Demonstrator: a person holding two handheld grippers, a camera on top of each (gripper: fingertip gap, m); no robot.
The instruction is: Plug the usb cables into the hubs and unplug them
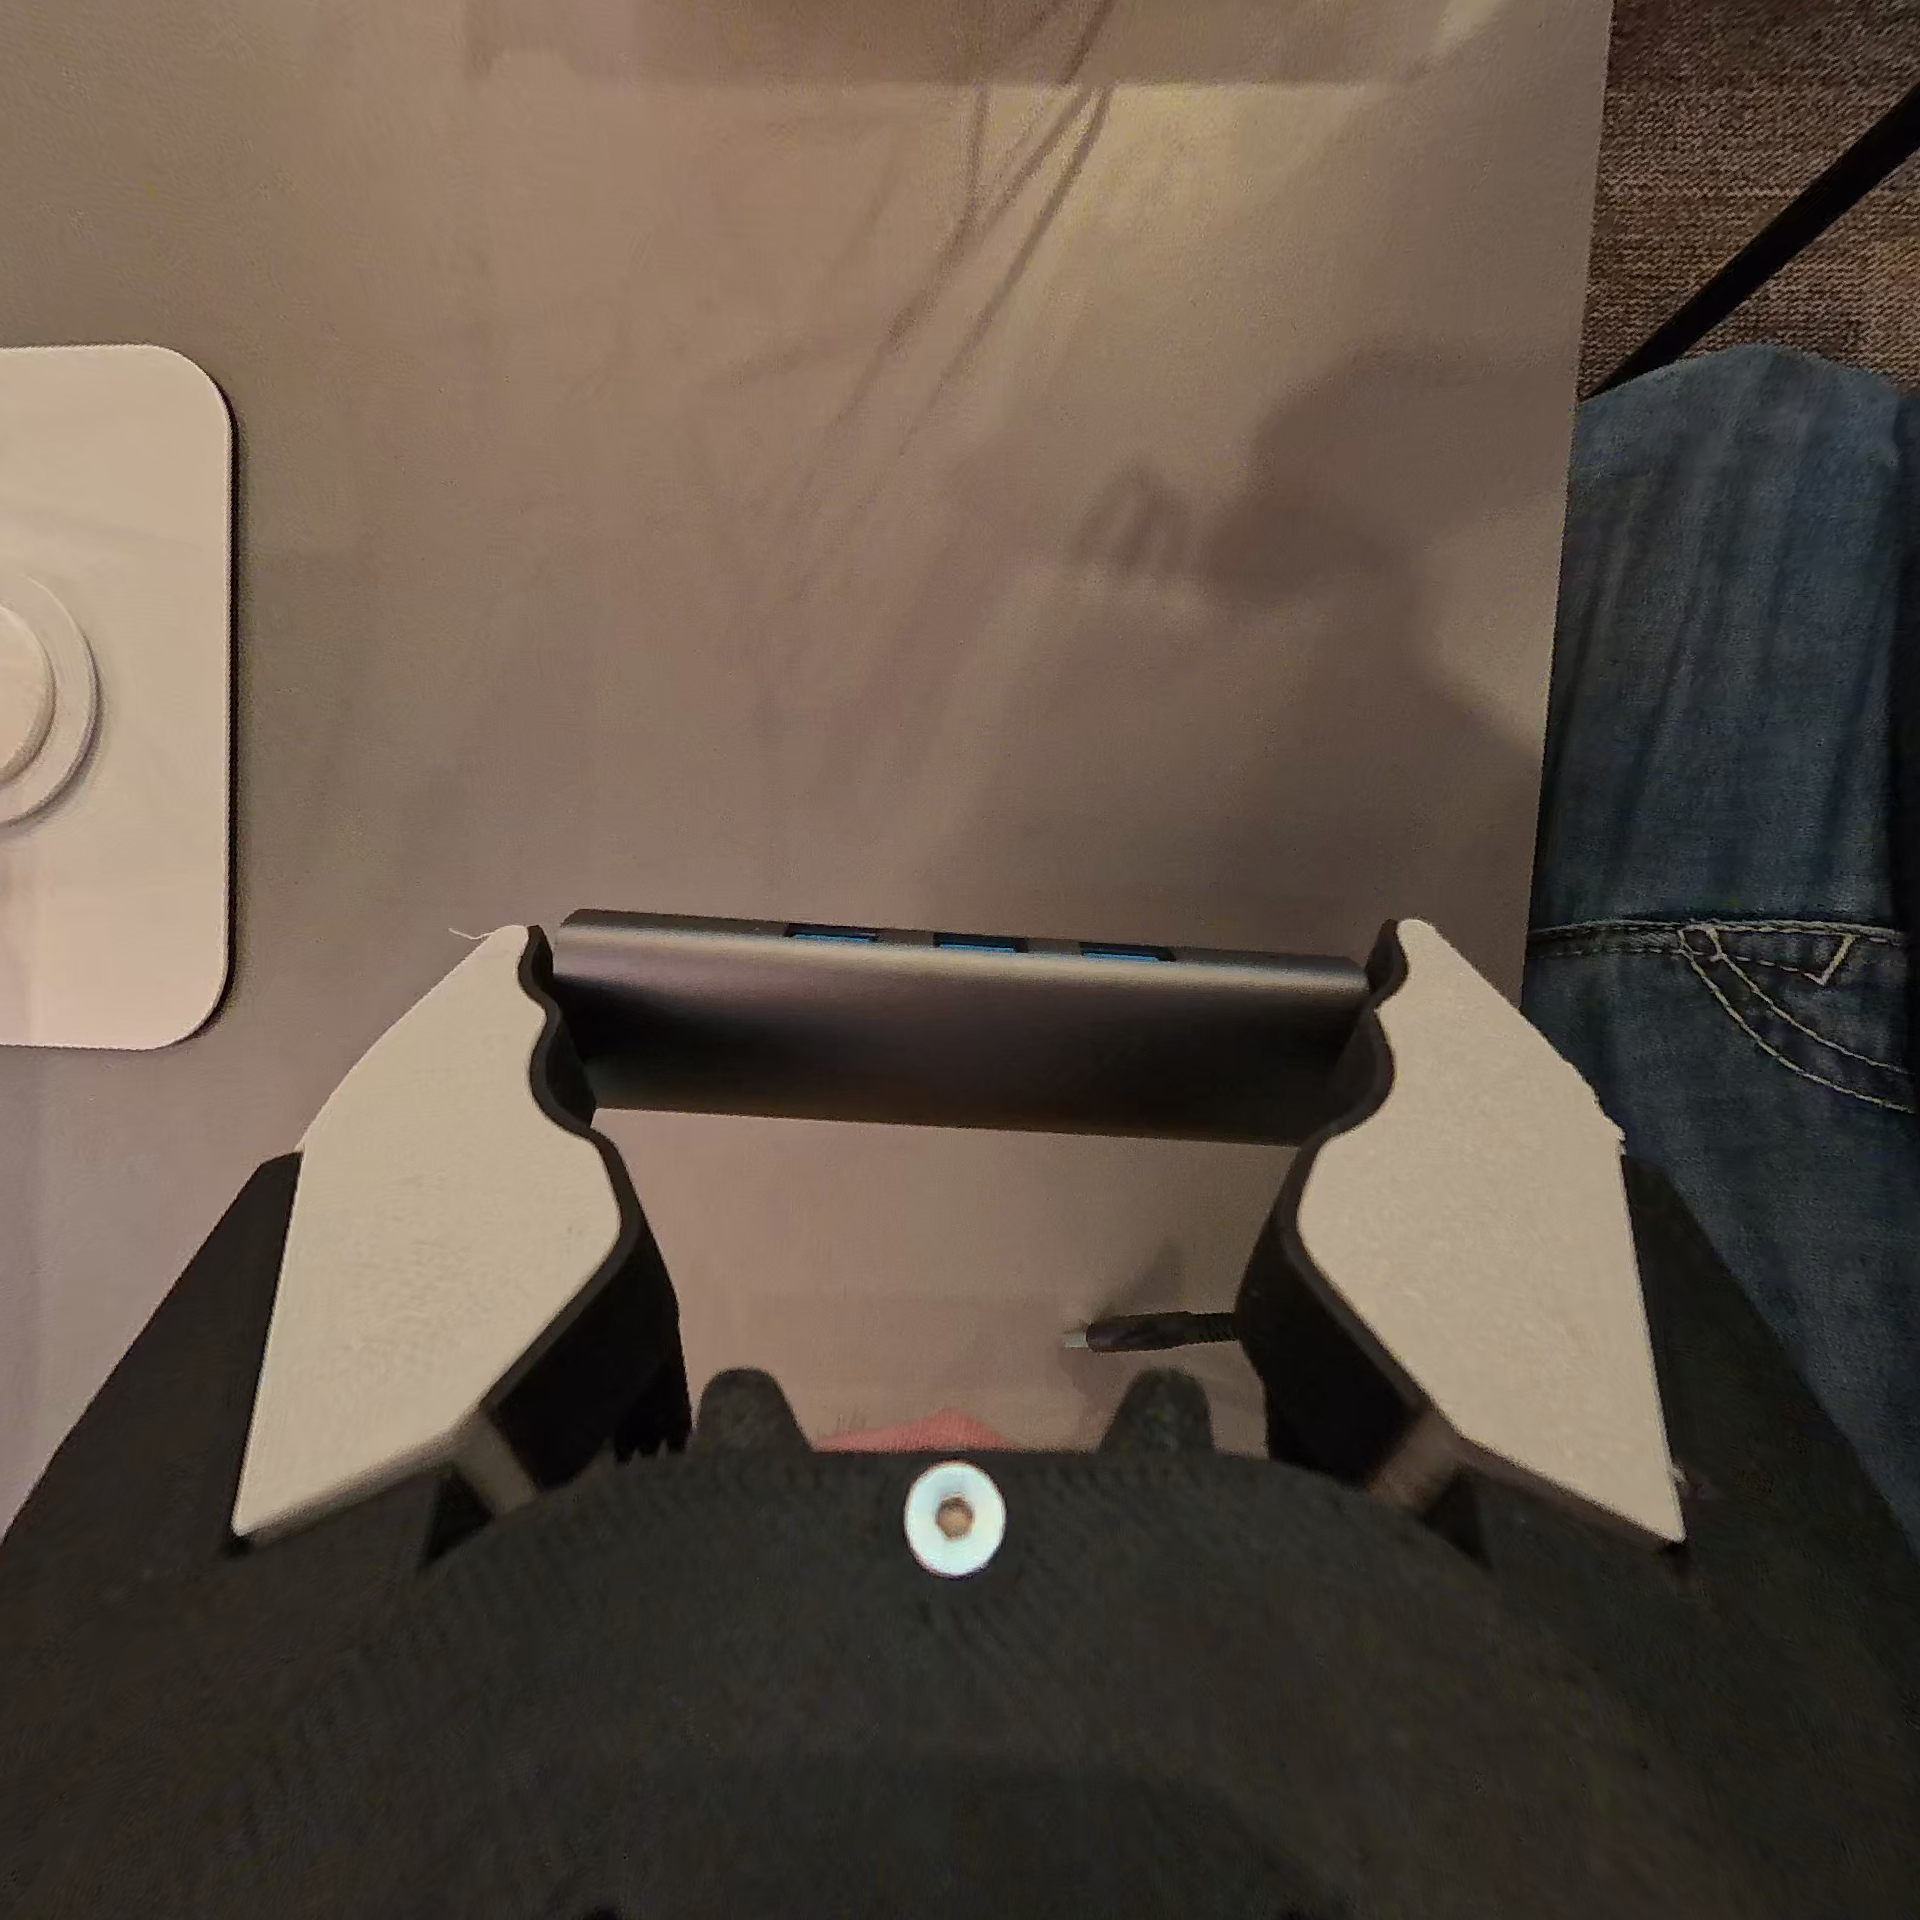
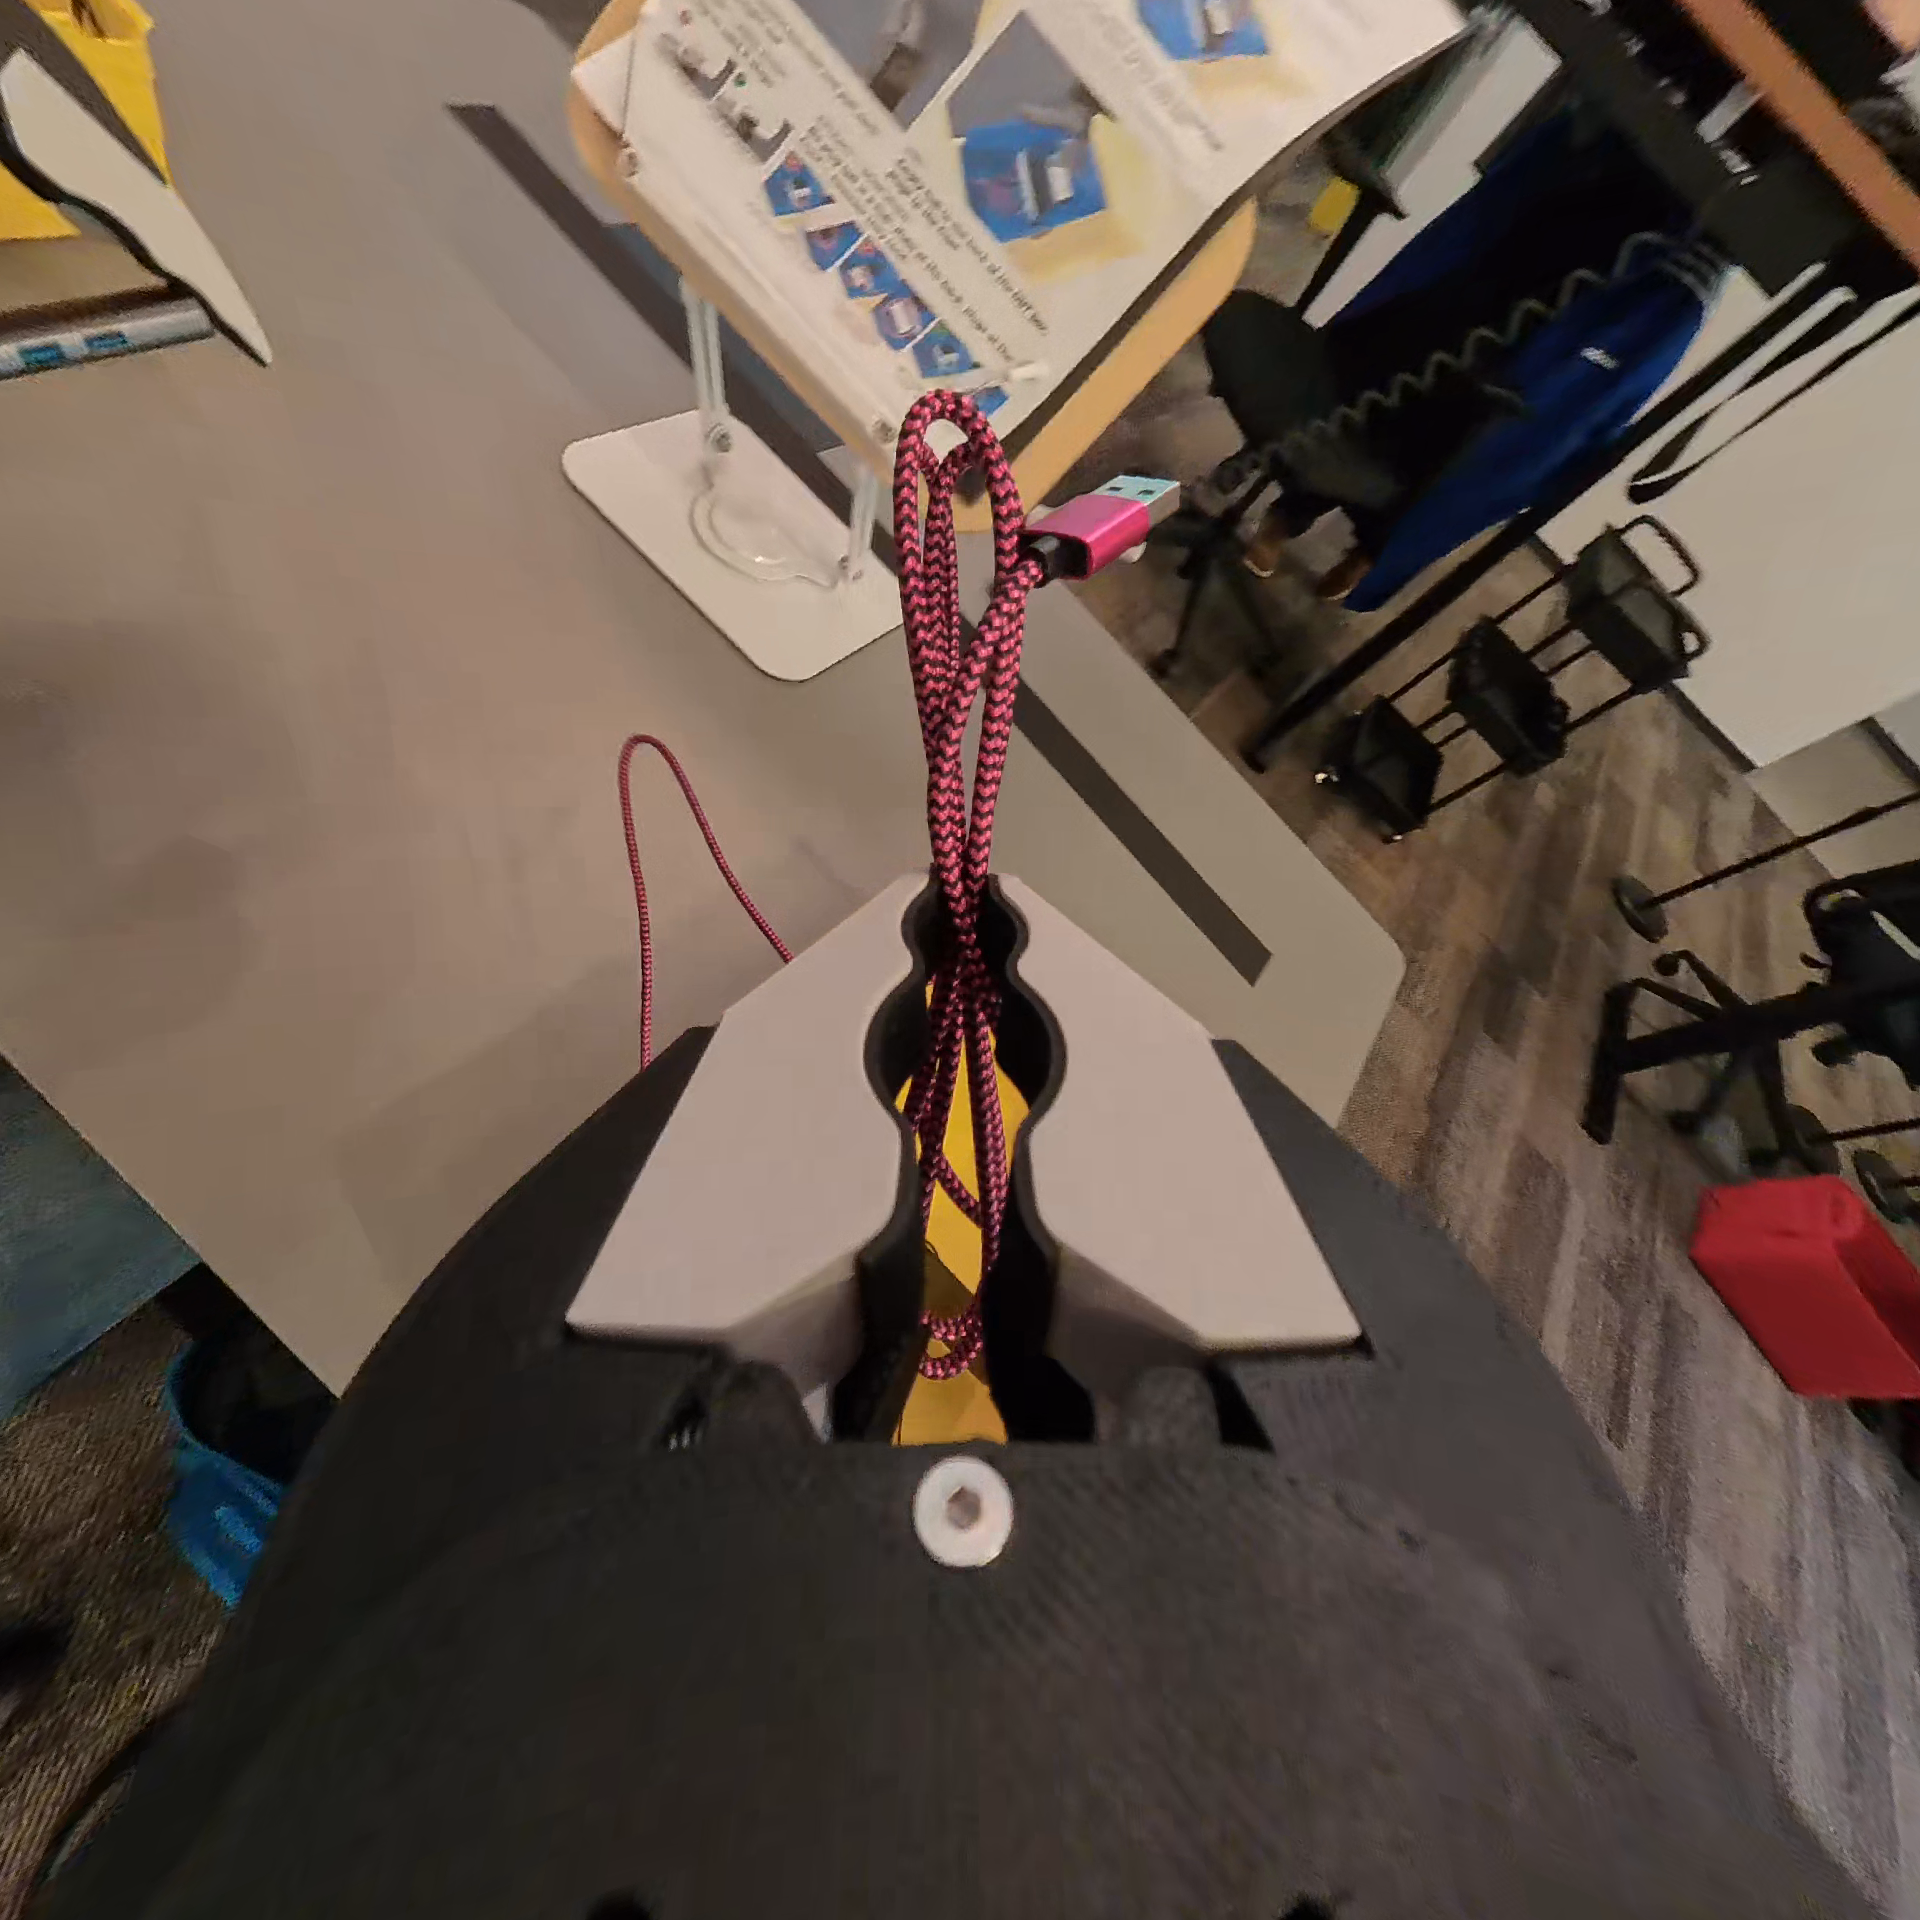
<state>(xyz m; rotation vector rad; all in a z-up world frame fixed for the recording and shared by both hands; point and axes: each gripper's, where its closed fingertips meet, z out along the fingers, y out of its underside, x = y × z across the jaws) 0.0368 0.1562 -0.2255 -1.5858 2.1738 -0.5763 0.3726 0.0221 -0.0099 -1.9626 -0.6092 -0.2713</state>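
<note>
My left gripper [image 1: 961, 961] is shut on a dark grey USB hub [image 1: 961, 1023], held by its two ends above the grey table, with its blue ports [image 1: 977, 943] facing away from me. The hub's black plug [image 1: 1138, 1332] hangs below it. My right gripper [image 2: 961, 894] is shut on a looped pink and black braided cable [image 2: 961, 707]. The cable's pink USB plug [image 2: 1101, 525] sticks out to the right above the fingers. One strand [image 2: 665, 831] trails down to the table. The left gripper and the hub [image 2: 94, 332] show at the top left of the right wrist view.
A white stand base [image 1: 114, 686] sits at the table's left; in the right wrist view the stand [image 2: 727, 540] holds an instruction sheet [image 2: 935, 177]. A person's jeans-clad leg [image 1: 1725, 831] is past the table's right edge. Chairs, racks and a red box [image 2: 1808, 1288] are on the floor. About 40 cm separates my left fingertips from my right.
</note>
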